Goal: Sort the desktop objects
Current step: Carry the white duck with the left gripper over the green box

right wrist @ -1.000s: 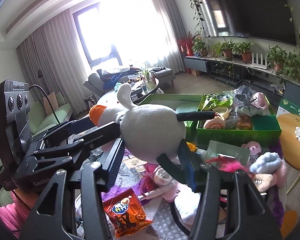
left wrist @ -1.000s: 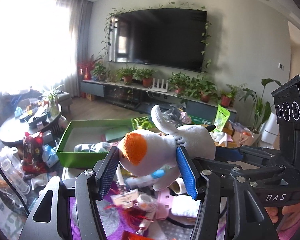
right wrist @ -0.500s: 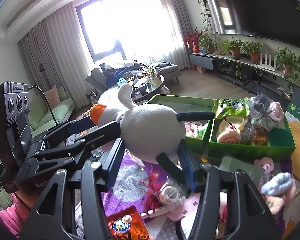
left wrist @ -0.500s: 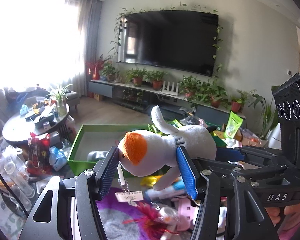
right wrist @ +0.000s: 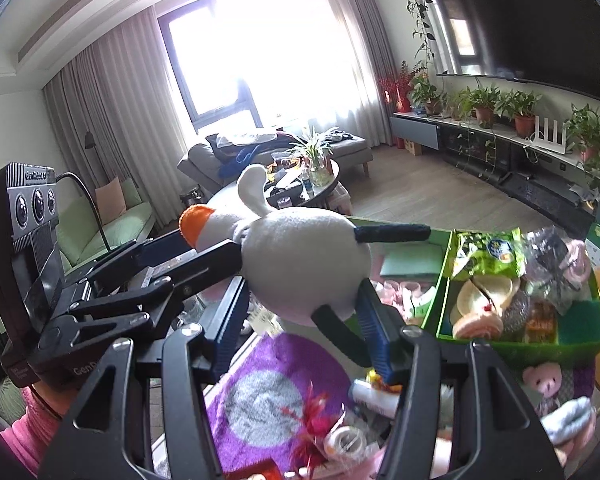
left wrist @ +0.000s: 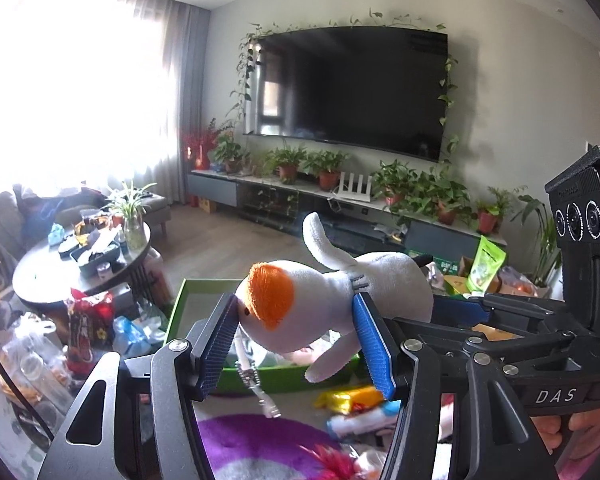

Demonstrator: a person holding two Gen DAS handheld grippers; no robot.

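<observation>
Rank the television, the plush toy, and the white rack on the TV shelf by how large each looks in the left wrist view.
1. Television, largest in the picture.
2. Plush toy, though it is held close to the camera, so it looks bigger than it is.
3. White rack, clearly smallest.

Green boxes point(right wrist: 520, 346) below, half full

A big black TV point(left wrist: 352, 92) hangs on a gray wall point(left wrist: 520, 80) with vines around it. Potted plants point(left wrist: 328, 168) sit on the long low cabinet point(left wrist: 236, 192) below. Bright light pours through the curtained window point(right wrist: 260, 56). A gray sofa point(right wrist: 204, 160) stands on the wood floor point(right wrist: 420, 196).
</observation>
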